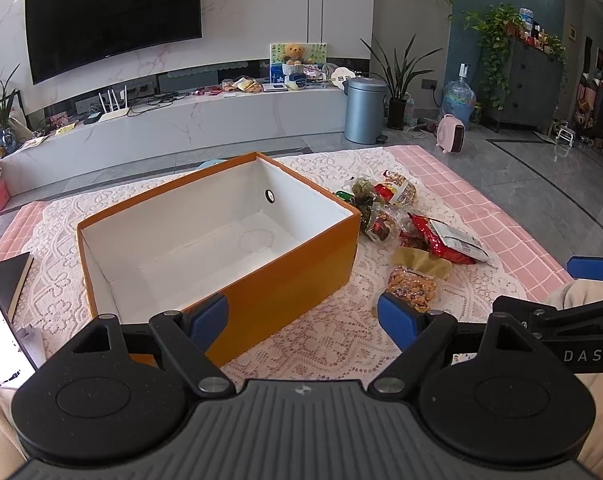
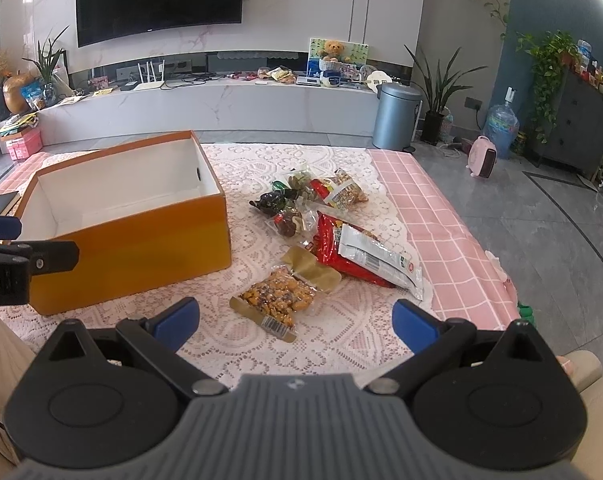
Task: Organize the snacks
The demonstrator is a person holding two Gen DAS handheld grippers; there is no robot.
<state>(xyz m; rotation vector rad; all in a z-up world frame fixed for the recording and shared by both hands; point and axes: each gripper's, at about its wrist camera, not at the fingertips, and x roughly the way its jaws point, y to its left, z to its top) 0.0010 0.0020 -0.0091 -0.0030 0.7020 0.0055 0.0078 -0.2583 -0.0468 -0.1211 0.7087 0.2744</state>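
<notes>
Box: the orange box (image 1: 221, 248) sits open on the desk (image 2: 441, 208), white and bare inside, so it looks ready to take the snacks.
Snacks: the pile of snacks (image 2: 325, 232) lies on the lace cloth (image 2: 341, 340), to the right of the box and not in it yet.
Nearest snack: the nut packet (image 2: 279, 298) lies flat, closest to the right tool (image 2: 297, 320), so it looks like the easy first pick.
Left tool: the left tool (image 1: 301, 320) has its two blue tips wide apart and holds nothing; it hangs by the box's near corner.
Right tool: wide apart too, holding nothing.
Room: bare cloth lies between box and snacks.
Edges: the red bag (image 2: 365, 252) lies near where the lace ends; the desk's right edge is further out.
</notes>
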